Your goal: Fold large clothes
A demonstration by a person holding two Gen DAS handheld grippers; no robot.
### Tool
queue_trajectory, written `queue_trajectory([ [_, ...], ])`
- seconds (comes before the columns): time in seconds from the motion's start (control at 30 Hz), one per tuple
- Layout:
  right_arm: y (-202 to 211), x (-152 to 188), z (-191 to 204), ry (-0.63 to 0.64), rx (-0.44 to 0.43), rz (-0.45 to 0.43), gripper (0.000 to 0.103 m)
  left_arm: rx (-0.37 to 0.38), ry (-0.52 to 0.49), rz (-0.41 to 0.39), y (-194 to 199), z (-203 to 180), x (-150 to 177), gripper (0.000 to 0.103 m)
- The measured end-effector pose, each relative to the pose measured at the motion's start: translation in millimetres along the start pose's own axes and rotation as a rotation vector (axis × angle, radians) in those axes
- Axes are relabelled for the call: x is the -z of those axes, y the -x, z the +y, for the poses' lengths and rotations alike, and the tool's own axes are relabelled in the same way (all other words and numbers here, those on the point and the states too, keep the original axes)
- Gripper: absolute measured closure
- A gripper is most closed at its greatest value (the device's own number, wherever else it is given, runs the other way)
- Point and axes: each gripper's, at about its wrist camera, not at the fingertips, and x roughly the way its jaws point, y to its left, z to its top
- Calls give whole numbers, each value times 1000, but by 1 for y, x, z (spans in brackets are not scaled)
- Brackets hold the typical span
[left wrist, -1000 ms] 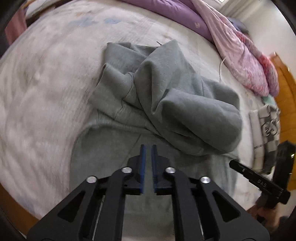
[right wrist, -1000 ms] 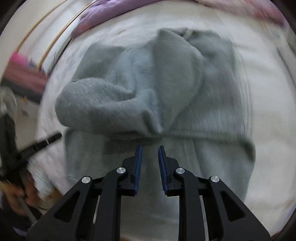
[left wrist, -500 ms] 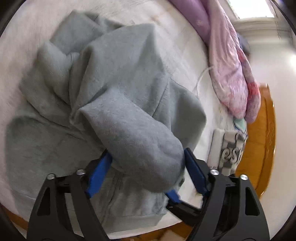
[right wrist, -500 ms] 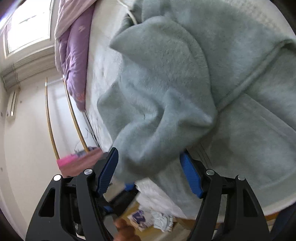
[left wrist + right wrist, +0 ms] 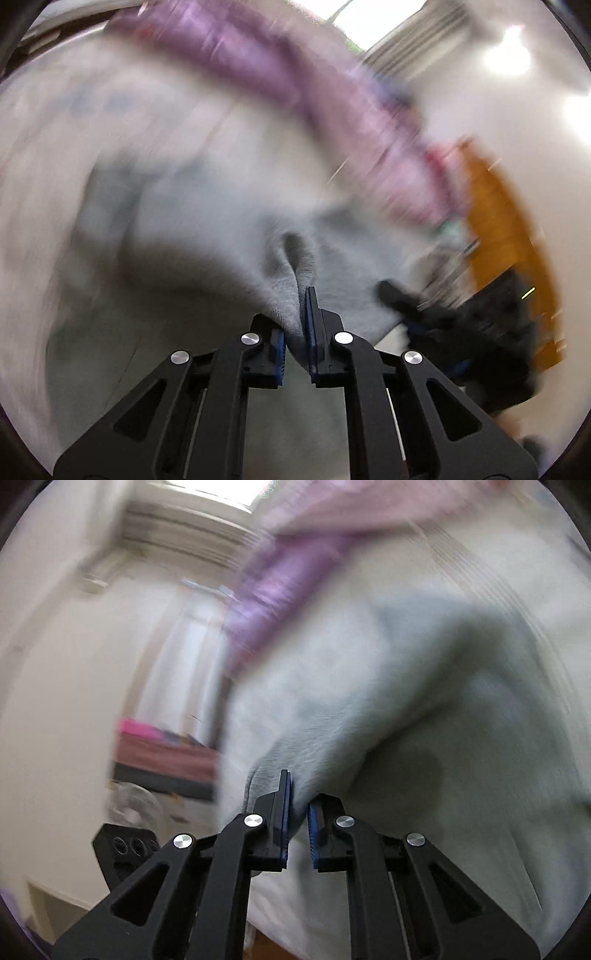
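Observation:
The grey sweatshirt (image 5: 207, 229) lies on the white bed, badly blurred by motion. My left gripper (image 5: 295, 325) is shut on a bunched fold of its grey fabric, which rises from between the blue pads. My right gripper (image 5: 297, 812) is shut on another edge of the same sweatshirt (image 5: 424, 709), lifted off the bed. The right gripper also shows as a dark shape in the left wrist view (image 5: 461, 325), close to the right of the left one.
A purple and pink quilt (image 5: 295, 88) lies along the far side of the bed. An orange wooden bed frame (image 5: 509, 236) is at the right. In the right wrist view a white wall (image 5: 74, 664) and a fan (image 5: 133, 808) stand beyond the bed's edge.
Both grippers were wide open around the sleeve fold half a second ago. Now both have shut on the grey fabric and are lifting it with a fast swing.

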Motion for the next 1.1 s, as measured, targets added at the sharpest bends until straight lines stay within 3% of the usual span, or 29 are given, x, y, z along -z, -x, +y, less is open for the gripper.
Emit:
queue_trajectory([
  [0.07,-18,35,-52,-90,136,94,98,-81,65,120,-30,27,37,95],
  [0.17,-29,83,-112,-228,252,175,98,-166,89,232,-58,45,75,95],
  [0.27,-29,95,-120,-236,252,145,99,-191,73,256,-68,50,90,92],
  [0.4,-34,80,-105,-206,307,195,93,-173,90,302,-70,48,78,87],
  [0.47,-26,73,-93,-175,349,201,92,-138,138,314,-59,47,65,72],
  [0.5,-20,67,-86,-158,368,202,91,-113,149,301,-48,48,57,68],
  [0.57,-5,52,-70,-111,418,192,91,-90,128,253,-26,41,37,50],
  [0.67,14,23,-49,-79,418,122,90,-68,111,161,3,33,0,40],
  [0.73,21,-2,-37,-69,413,58,74,-106,124,123,6,32,-26,32],
  [0.8,22,-31,-35,-93,384,1,57,-142,167,67,1,34,-63,32],
  [0.93,3,-80,-44,-148,359,-41,57,-223,234,59,-33,43,-120,23],
  [1.03,-17,-118,-61,-211,360,-54,57,-286,232,109,-62,53,-155,23],
  [1.1,-34,-134,-65,-229,369,-60,57,-283,220,122,-81,55,-174,23],
])
